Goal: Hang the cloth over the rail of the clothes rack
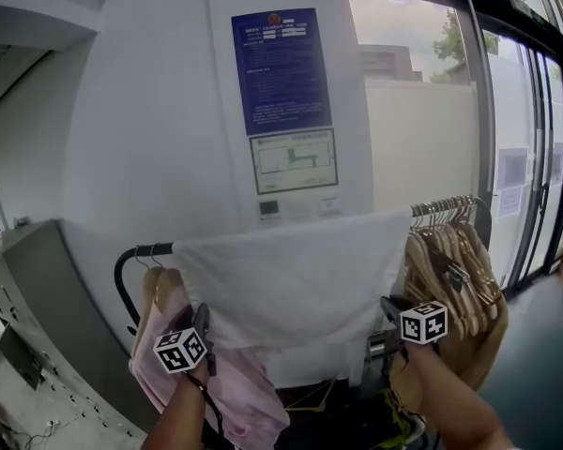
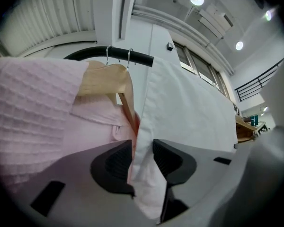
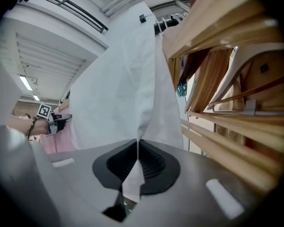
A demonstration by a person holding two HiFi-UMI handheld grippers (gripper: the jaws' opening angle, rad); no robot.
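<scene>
A white cloth [image 1: 291,279] hangs draped over the black rail [image 1: 145,249] of the clothes rack, spread wide between the hangers. My left gripper [image 1: 206,331] is at the cloth's lower left edge. In the left gripper view its jaws [image 2: 143,160] stand apart, open, with the cloth's edge [image 2: 189,108] hanging loosely between the pads. My right gripper [image 1: 389,312] is at the lower right edge. In the right gripper view it [image 3: 137,162] is shut on a fold of the cloth [image 3: 128,89].
A pink garment [image 1: 183,345] on a wooden hanger [image 2: 106,77] hangs left of the cloth. Several wooden hangers [image 1: 455,270] crowd the rail's right end, close beside my right gripper. A wall with a blue poster [image 1: 281,68] stands behind, glass doors [image 1: 525,157] at right, a grey cabinet [image 1: 47,289] at left.
</scene>
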